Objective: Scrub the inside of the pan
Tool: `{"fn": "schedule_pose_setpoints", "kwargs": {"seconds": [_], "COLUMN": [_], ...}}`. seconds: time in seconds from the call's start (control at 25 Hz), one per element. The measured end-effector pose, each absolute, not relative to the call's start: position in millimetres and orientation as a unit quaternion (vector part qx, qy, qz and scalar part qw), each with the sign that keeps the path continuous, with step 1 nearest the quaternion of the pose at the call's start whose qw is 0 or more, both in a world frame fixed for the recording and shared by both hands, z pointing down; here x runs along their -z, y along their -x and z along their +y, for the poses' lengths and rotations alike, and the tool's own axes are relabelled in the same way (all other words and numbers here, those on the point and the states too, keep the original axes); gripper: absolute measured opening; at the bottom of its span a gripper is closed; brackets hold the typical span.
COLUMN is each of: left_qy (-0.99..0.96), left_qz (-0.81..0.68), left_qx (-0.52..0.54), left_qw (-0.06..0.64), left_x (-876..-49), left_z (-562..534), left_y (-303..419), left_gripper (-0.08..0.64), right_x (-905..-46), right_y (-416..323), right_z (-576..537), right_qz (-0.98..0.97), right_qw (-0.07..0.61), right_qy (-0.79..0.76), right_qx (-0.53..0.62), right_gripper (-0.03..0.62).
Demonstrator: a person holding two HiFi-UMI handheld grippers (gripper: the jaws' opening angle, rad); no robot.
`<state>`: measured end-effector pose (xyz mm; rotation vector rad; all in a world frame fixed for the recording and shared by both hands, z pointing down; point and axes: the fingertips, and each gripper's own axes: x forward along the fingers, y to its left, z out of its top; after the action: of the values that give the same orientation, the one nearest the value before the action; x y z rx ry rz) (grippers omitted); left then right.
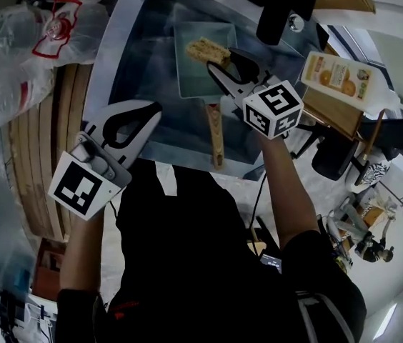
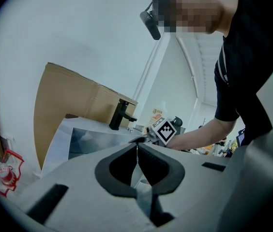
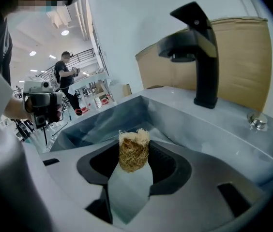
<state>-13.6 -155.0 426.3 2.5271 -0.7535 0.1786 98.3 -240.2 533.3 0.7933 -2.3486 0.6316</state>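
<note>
A square grey pan [image 1: 193, 78] with a wooden handle [image 1: 216, 136] lies in the steel sink [image 1: 141, 45]. My right gripper [image 1: 221, 63] is shut on a tan fibrous scrubber [image 1: 207, 50], held over the pan's far right corner. In the right gripper view the scrubber [image 3: 133, 150] stands pinched between the jaws of the right gripper [image 3: 133, 159]. Whether it touches the pan I cannot tell. My left gripper [image 1: 153, 111] hangs over the sink's near left part, away from the pan. Its jaws meet with nothing between them in the left gripper view [image 2: 137, 145].
A black faucet [image 1: 284, 7] [image 3: 200, 47] stands at the sink's back rim. A bottle with an orange label [image 1: 341, 77] lies to the right. Plastic bags [image 1: 23, 41] lie to the left on the wooden counter. Brown cardboard [image 2: 64, 100] stands behind the sink.
</note>
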Motion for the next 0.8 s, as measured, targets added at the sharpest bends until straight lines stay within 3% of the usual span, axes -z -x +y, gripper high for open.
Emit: {"fn": "schedule_pose_setpoints", "kwargs": {"seconds": [0.8], "left_qy": [-0.925], "left_qz": [-0.274], "left_qx": [-0.060], "left_qw": [0.258], "left_x": [-436], "left_z": [-147], "left_y": [29], "left_gripper": [0.025], "right_x": [-598], "right_y": [-84], "right_z": [-259], "right_qz": [-0.853], "right_qw": [0.370], "right_qy": [-0.300], "right_qx": [-0.214], "right_gripper": [0.187]}}
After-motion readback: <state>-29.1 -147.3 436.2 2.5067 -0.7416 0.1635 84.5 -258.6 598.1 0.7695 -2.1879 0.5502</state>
